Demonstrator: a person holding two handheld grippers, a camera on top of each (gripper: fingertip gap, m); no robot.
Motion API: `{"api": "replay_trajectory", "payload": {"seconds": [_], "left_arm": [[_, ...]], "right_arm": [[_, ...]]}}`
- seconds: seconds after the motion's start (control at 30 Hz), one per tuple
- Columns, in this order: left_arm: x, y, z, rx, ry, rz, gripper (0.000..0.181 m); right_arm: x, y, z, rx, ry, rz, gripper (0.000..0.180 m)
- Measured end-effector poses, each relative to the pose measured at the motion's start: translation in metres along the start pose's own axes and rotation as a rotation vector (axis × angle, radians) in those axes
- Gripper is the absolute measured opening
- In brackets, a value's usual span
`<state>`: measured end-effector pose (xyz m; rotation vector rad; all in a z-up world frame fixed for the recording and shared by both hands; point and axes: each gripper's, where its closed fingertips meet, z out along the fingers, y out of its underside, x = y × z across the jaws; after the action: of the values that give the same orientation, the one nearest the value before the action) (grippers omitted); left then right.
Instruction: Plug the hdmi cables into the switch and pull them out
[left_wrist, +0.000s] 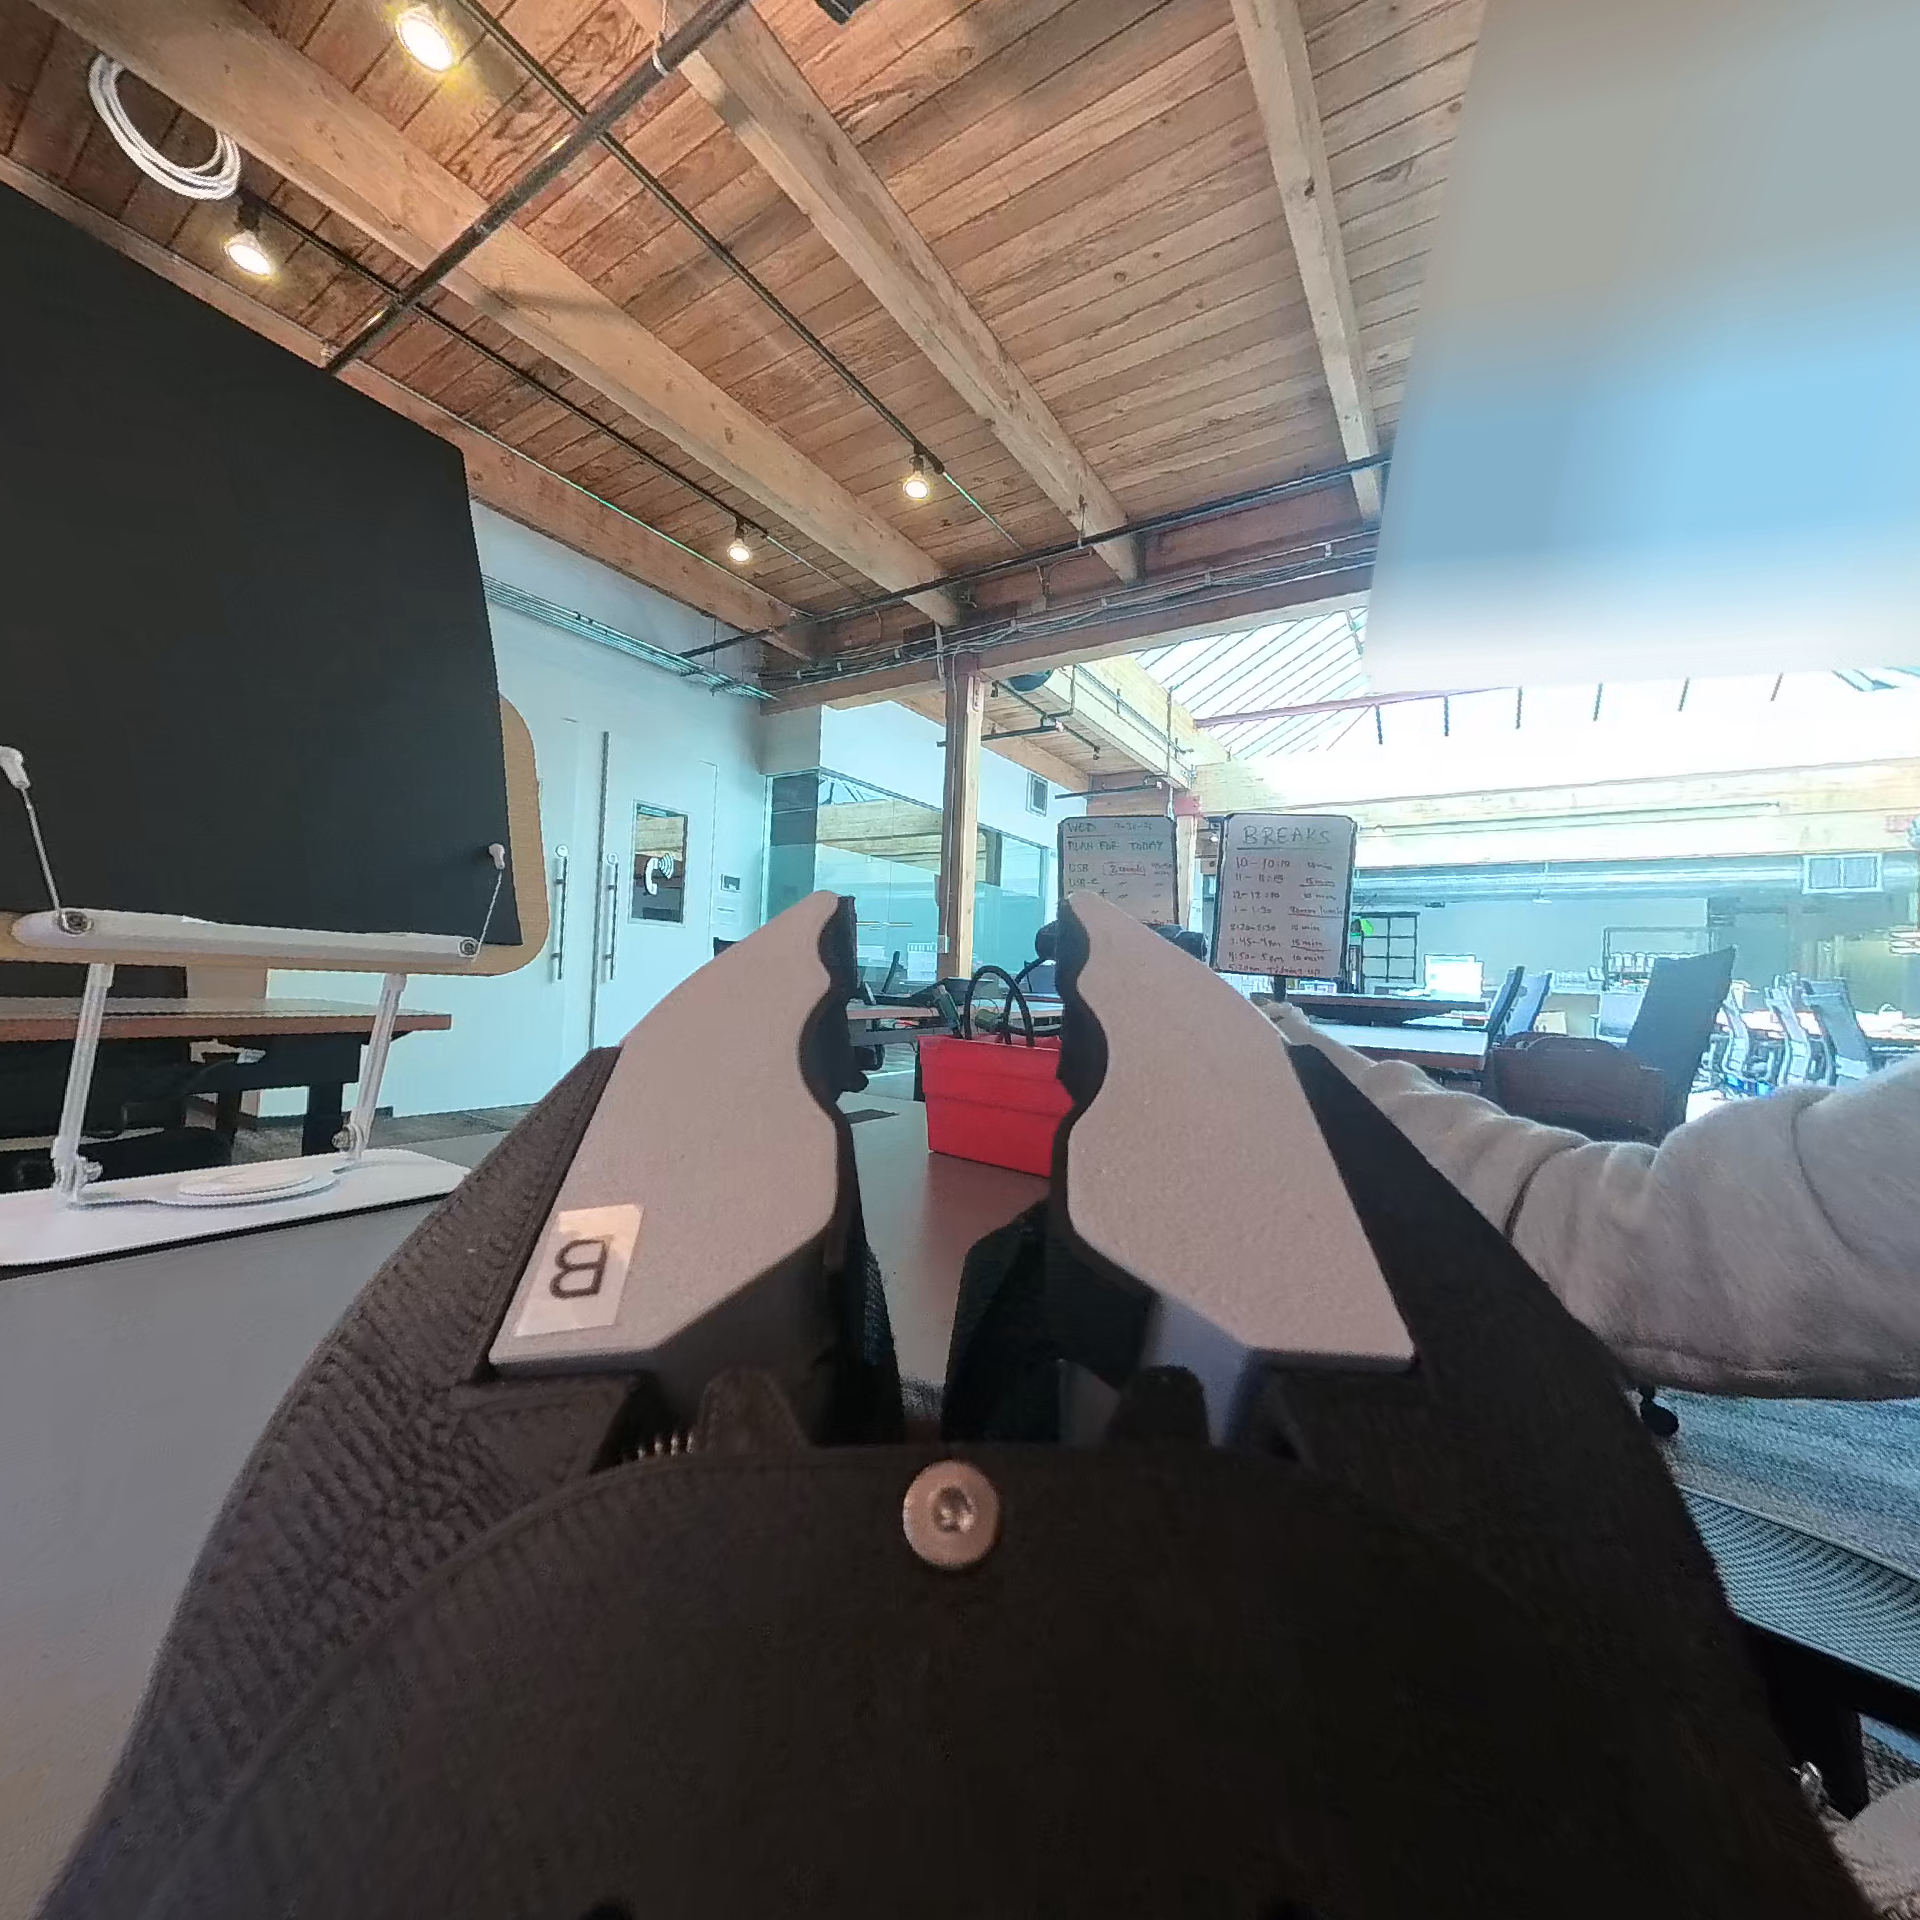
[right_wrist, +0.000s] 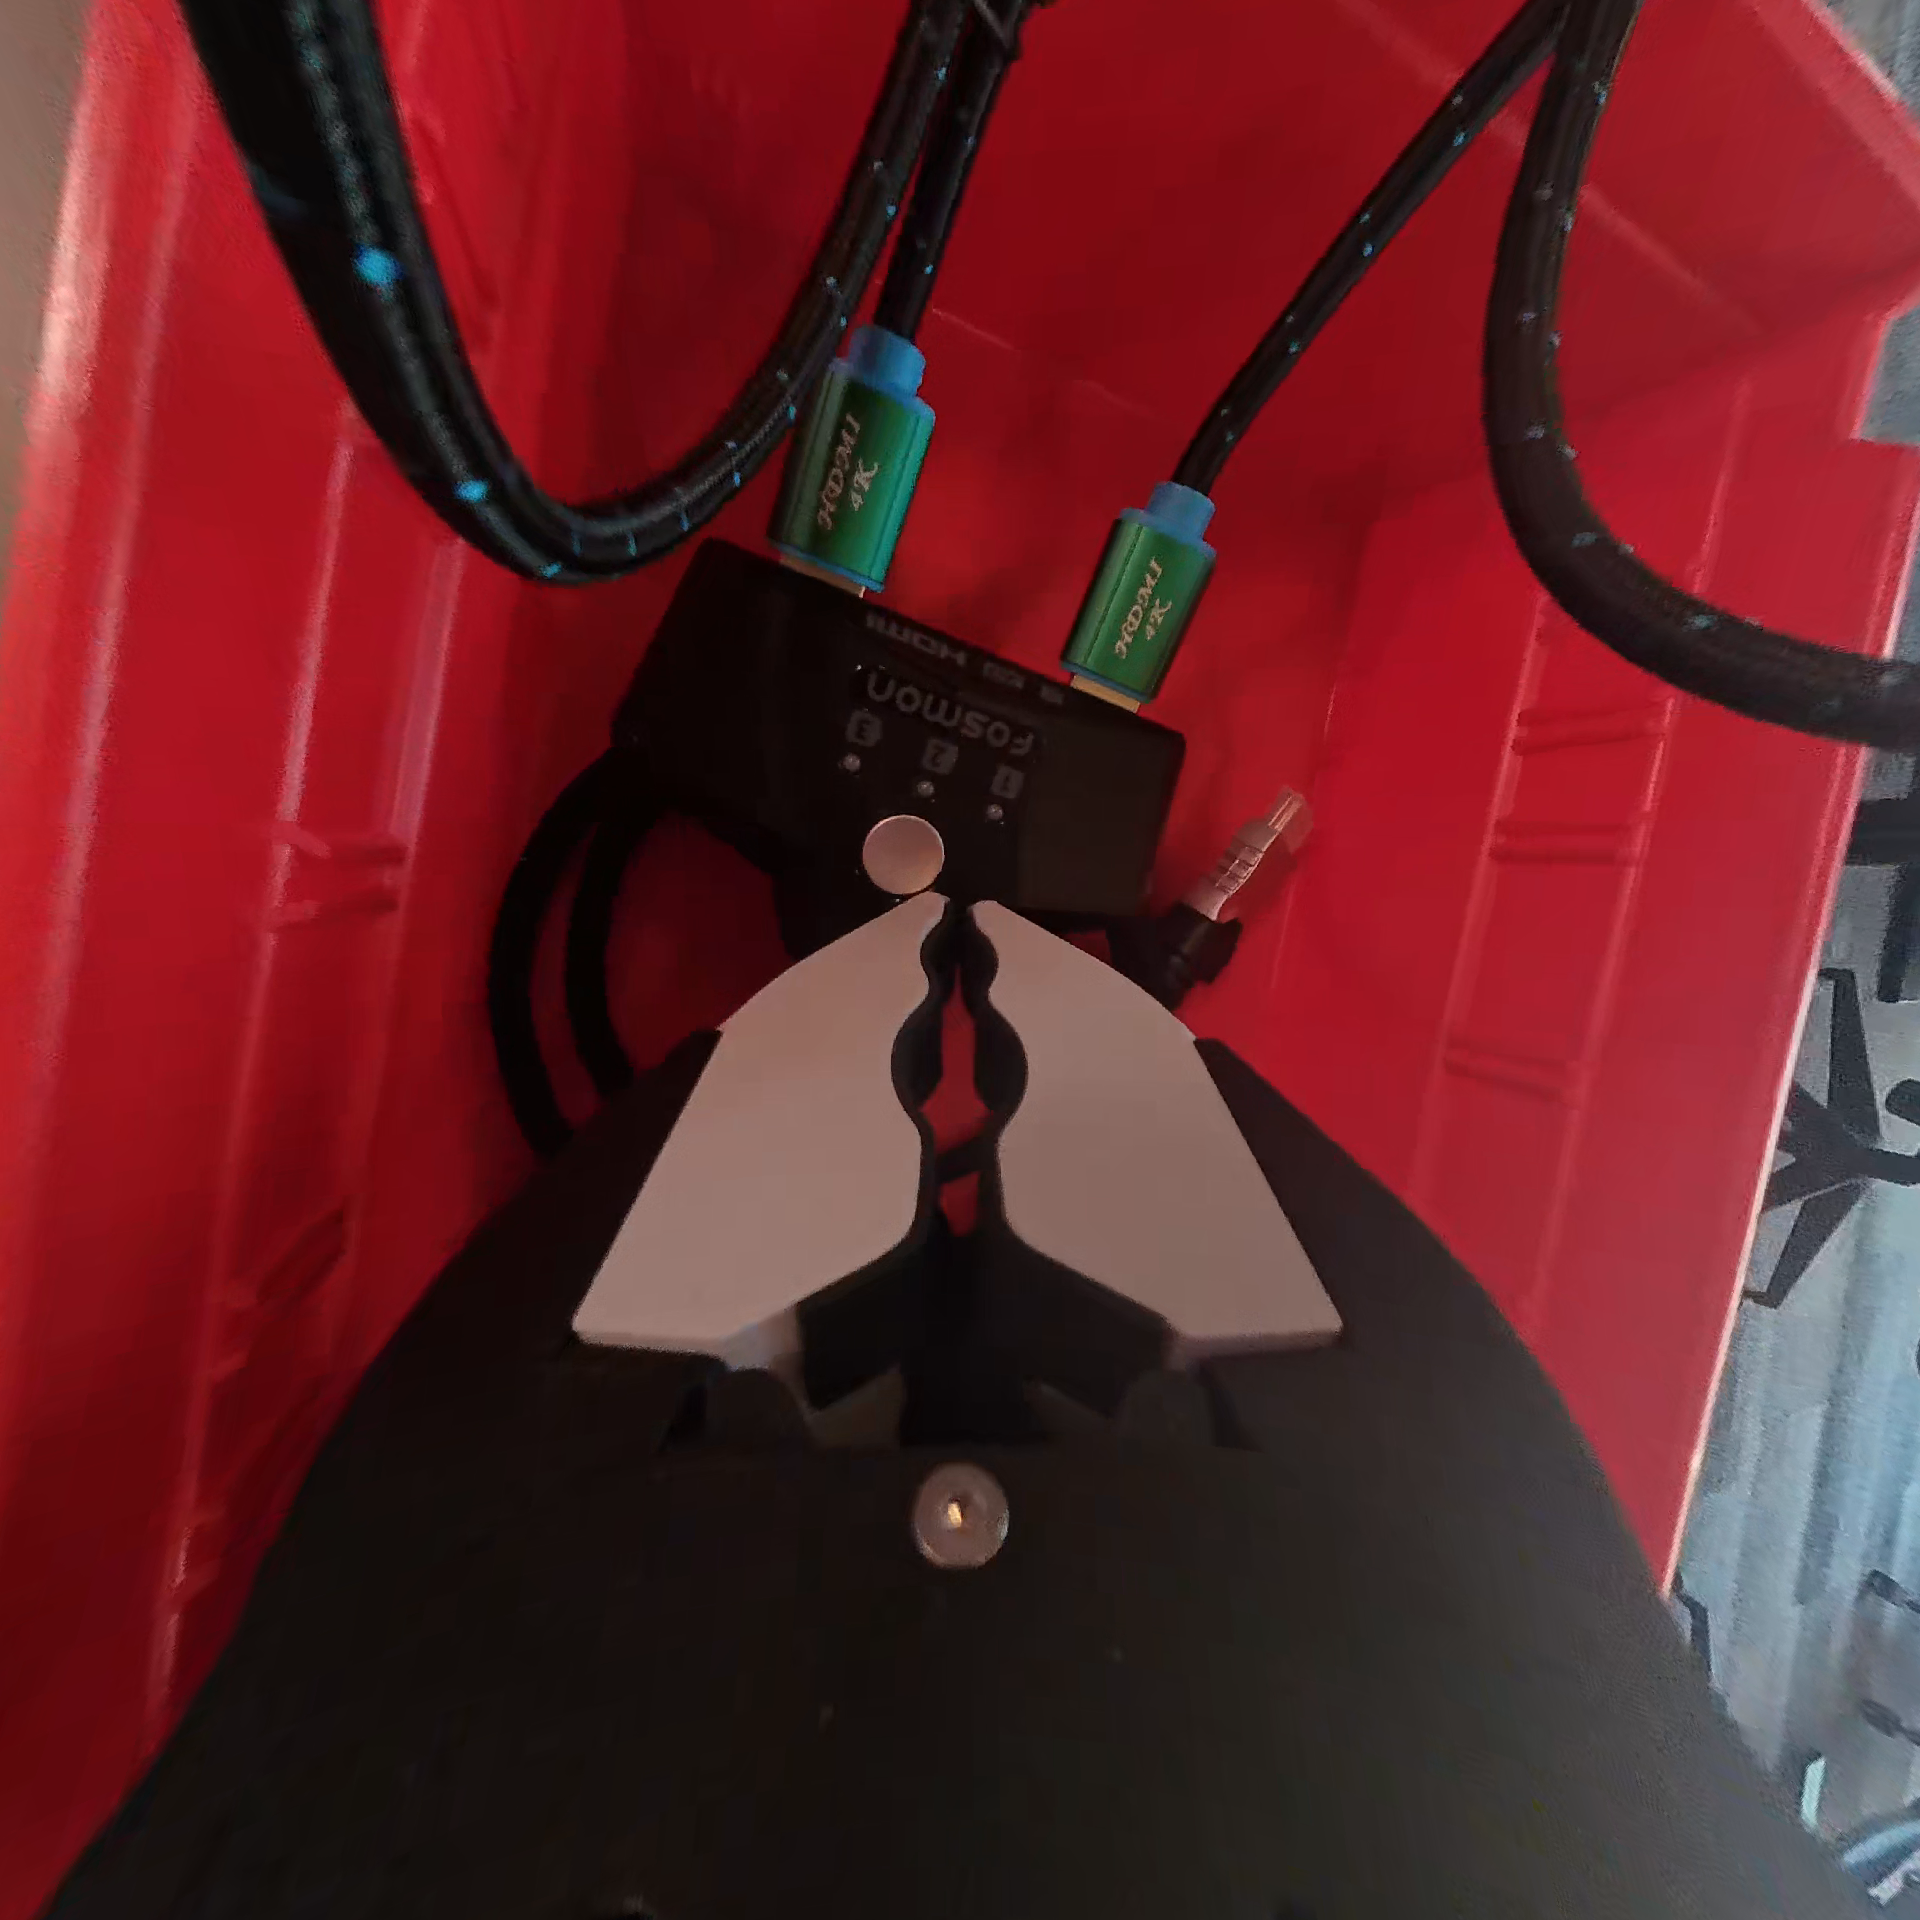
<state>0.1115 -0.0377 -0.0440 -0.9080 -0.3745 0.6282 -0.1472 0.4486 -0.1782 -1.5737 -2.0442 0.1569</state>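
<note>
The right hand-held gripper (right_wrist: 958, 914), clenched on nothing, reaches into the red bin (right_wrist: 260, 727) toward the switch (right_wrist: 790, 707) holding two green plugs (right_wrist: 852, 468); the left hand-held gripper (left_wrist: 956, 935) waits released above the tabletop (left_wrist: 208, 1351).

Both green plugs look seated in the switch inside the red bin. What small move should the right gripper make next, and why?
Probably open the right gripper and reach forward to the nearer green plug. Its fingers are nearly closed on nothing, just short of the black switch, and both plugs, including the farther green plug, sit in ports, so pulling out seems due.
</note>
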Motion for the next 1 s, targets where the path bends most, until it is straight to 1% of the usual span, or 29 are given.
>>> {"api": "replay_trajectory", "payload": {"seconds": [0.07, 0.13, 0.2, 0.23, 0.27, 0.3, 0.33, 0.37, 0.43, 0.47, 0.5, 0.53, 0.57, 0.6, 0.67, 0.7, 0.77, 0.83, 0.9, 0.93, 1.0], "left_arm": [[0.001, 0.000, 0.000, 0.001, 0.000, 0.000, 0.035], [0.001, 0.000, -0.001, 0.003, -0.001, -0.001, 0.035], [0.001, -0.001, -0.001, 0.003, -0.002, -0.003, 0.035], [0.002, -0.001, -0.001, 0.003, -0.003, -0.004, 0.035], [0.002, -0.001, -0.001, 0.004, -0.004, -0.005, 0.035], [0.002, -0.001, -0.002, 0.005, -0.006, -0.005, 0.035], [0.002, -0.001, -0.002, 0.005, -0.007, -0.005, 0.035], [0.002, -0.001, -0.002, 0.005, -0.008, -0.006, 0.035], [0.003, -0.001, -0.002, 0.005, -0.008, -0.007, 0.035], [0.003, -0.001, -0.003, 0.006, -0.009, -0.006, 0.035], [0.003, -0.001, -0.003, 0.007, -0.009, -0.006, 0.035], [0.004, -0.002, -0.003, 0.008, -0.009, -0.005, 0.035], [0.004, -0.002, -0.003, 0.009, -0.009, -0.004, 0.035], [0.005, -0.002, -0.004, 0.009, -0.009, -0.004, 0.035], [0.006, -0.002, -0.004, 0.009, -0.004, 0.000, 0.035], [0.009, -0.002, -0.004, 0.002, 0.012, -0.002, 0.035], [0.020, -0.003, -0.007, -0.057, 0.092, -0.011, 0.036], [0.023, -0.011, -0.013, -0.170, 0.139, 0.028, 0.041], [0.013, -0.032, -0.023, -0.282, 0.128, 0.128, 0.046], [0.003, -0.043, -0.029, -0.365, 0.113, 0.190, 0.047], [-0.033, -0.061, -0.050, -0.632, 0.039, 0.339, 0.048]], "right_arm": [[0.006, -0.001, -0.003, 0.035, 0.040, 0.030, 0.004], [0.017, -0.009, -0.013, 0.142, 0.109, 0.082, 0.009], [0.034, -0.024, -0.036, 0.315, 0.209, 0.148, 0.014], [0.044, -0.035, -0.057, 0.450, 0.269, 0.189, 0.016], [0.052, -0.048, -0.085, 0.629, 0.310, 0.234, 0.018], [0.052, -0.062, -0.118, 0.849, 0.311, 0.276, 0.021], [0.045, -0.072, -0.155, 1.094, 0.260, 0.313, 0.023], [0.033, -0.075, -0.191, 1.339, 0.170, 0.354, 0.028], [0.007, -0.062, -0.255, 1.781, -0.048, 0.423, 0.029], [-0.006, -0.050, -0.278, 1.957, -0.147, 0.444, 0.028], [-0.017, -0.038, -0.292, 2.083, -0.224, 0.459, 0.026], [-0.027, -0.033, -0.299, 2.149, -0.281, 0.472, 0.028], [-0.039, -0.033, -0.299, 2.159, -0.340, 0.470, 0.032], [-0.054, -0.038, -0.297, 2.137, -0.410, 0.444, 0.037], [-0.088, -0.049, -0.293, 2.077, -0.541, 0.331, 0.045], [-0.105, -0.053, -0.292, 2.050, -0.573, 0.256, 0.048], [-0.134, -0.059, -0.289, 2.006, -0.572, 0.106, 0.054], [-0.151, -0.060, -0.287, 1.986, -0.566, 0.015, 0.059], [-0.162, -0.059, -0.288, 1.986, -0.591, -0.028, 0.059], [-0.165, -0.058, -0.288, 1.984, -0.603, -0.038, 0.059], [-0.168, -0.059, -0.288, 1.975, -0.600, -0.055, 0.059]]}}
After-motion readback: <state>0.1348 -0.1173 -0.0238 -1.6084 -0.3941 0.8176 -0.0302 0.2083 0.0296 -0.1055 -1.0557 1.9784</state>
